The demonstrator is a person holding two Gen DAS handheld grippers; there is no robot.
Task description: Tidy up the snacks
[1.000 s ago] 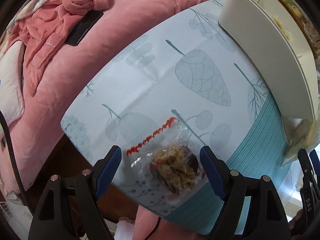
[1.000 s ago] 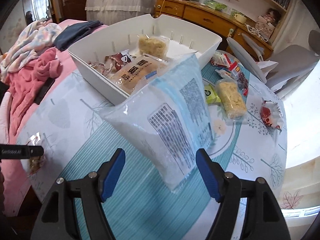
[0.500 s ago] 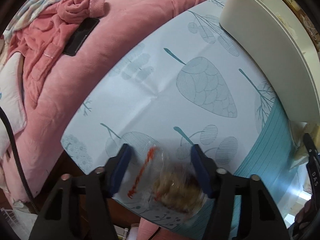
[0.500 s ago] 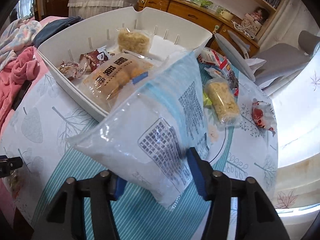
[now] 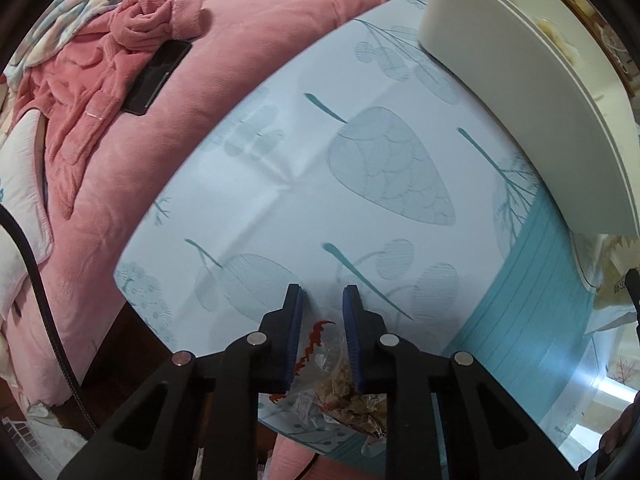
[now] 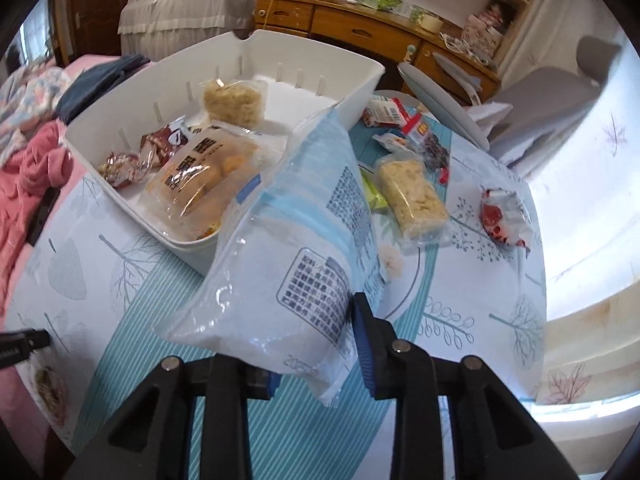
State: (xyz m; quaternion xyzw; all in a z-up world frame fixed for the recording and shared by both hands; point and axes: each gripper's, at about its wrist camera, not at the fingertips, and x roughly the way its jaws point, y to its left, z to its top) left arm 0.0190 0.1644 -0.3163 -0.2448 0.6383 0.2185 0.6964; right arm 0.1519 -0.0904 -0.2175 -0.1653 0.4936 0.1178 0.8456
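The job is partly done. The white bin (image 6: 352, 80) stands toward the far left part of the surface (image 6: 500, 300) and already holds several snacks: a rice cake (image 6: 236, 100) at its far side, a big bun pack (image 6: 200, 184) against its near wall, and two small dark wrappers (image 6: 136, 156) at its left end.

Both tongs are loaded. The right tongs (image 6: 316, 356) are closed on the lower edge of a large blue-and-white bag (image 6: 296, 256), which is held up off the surface just in front of the bin's near right corner, its top leaning toward the bin. The left tongs (image 5: 322, 344) are pinched narrow around a small clear packet (image 5: 340, 384) with a red zigzag seal, at the near left edge of the surface, by the pink bed (image 5: 248, 24). Whether that packet is lifted or resting on the cloth cannot be told.

Still loose on the surface, right of the bin: a second rice cake (image 6: 412, 196), a green packet (image 6: 374, 198) partly hidden behind the bag, a cluster of red-and-white wrappers (image 6: 400, 120) near the bin's far right corner, and a red candy bag (image 6: 502, 220) toward the right edge.

By this count roughly half remains: the two held items go in next, then four or so pickups from the right side.
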